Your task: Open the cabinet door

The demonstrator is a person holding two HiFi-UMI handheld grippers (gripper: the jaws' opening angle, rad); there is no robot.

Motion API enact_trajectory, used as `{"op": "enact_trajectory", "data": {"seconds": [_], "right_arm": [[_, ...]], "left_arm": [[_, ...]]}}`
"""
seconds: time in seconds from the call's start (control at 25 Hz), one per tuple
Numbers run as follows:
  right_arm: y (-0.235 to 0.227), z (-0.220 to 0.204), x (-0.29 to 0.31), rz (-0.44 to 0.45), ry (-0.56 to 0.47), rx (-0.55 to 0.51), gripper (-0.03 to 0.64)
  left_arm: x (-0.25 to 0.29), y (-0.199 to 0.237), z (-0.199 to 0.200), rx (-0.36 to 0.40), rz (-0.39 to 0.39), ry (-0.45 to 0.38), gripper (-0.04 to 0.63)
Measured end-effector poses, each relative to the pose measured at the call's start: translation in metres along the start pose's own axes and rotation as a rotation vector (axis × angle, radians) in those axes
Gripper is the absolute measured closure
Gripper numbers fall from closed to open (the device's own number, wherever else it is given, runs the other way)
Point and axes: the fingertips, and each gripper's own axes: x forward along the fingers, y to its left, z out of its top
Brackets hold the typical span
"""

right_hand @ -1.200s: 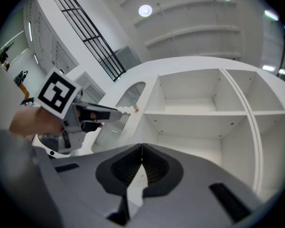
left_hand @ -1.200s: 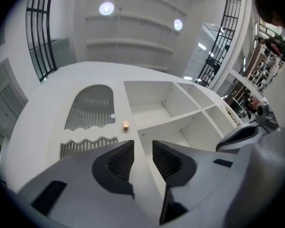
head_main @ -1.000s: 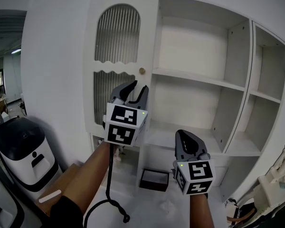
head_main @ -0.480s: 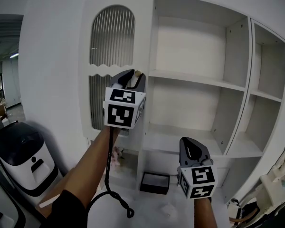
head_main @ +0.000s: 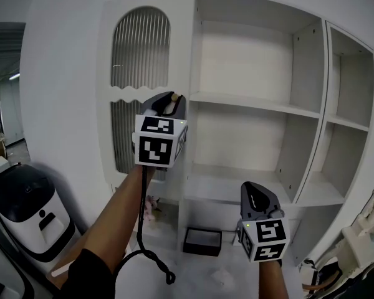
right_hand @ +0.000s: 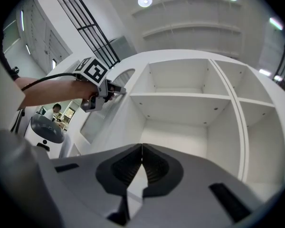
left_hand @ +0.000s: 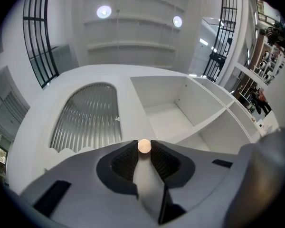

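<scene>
The white cabinet door [head_main: 143, 55] with ribbed glass panels covers the cabinet's left bay; it also fills the left gripper view [left_hand: 88, 120]. Its small round brass knob [head_main: 174, 96] sits at the door's right edge. My left gripper [head_main: 170, 98] is raised to it, its jaws closing. The knob [left_hand: 144, 146] lies between the fingertips of the left gripper [left_hand: 143, 149], and I see no gap on either side. My right gripper [head_main: 257, 195] hangs lower right, in front of the open shelves. The right gripper [right_hand: 141, 148] is shut and empty.
Open white shelves [head_main: 255, 101] fill the cabinet to the right of the door. A white-and-black appliance [head_main: 19, 204] stands on the floor at the left. A dark-rimmed box [head_main: 202, 238] lies under the cabinet. A black cable [head_main: 143, 254] hangs from my left arm.
My left gripper rose from below the knob up to it, and the knob now sits between its jaws. My right gripper sank a little and drifted right.
</scene>
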Motion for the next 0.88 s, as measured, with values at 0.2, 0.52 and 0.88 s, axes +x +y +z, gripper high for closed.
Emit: {"op": "enact_trajectory", "data": {"seconds": [0.2, 0.52, 0.88], "right_arm": [[0.004, -0.002, -0.001, 0.006, 0.005, -0.006, 0.597], [0.006, -0.002, -0.002, 0.01, 0.01, -0.007, 0.597], [0.029, 0.003, 0.001, 0.054, 0.003, -0.013, 0.597]], "left_arm": [[-0.002, -0.001, 0.0, -0.013, -0.034, 0.005, 0.511], [-0.011, -0.001, 0.006, -0.03, -0.067, -0.008, 0.515], [-0.037, 0.001, 0.02, -0.058, -0.161, -0.049, 0.52]]}}
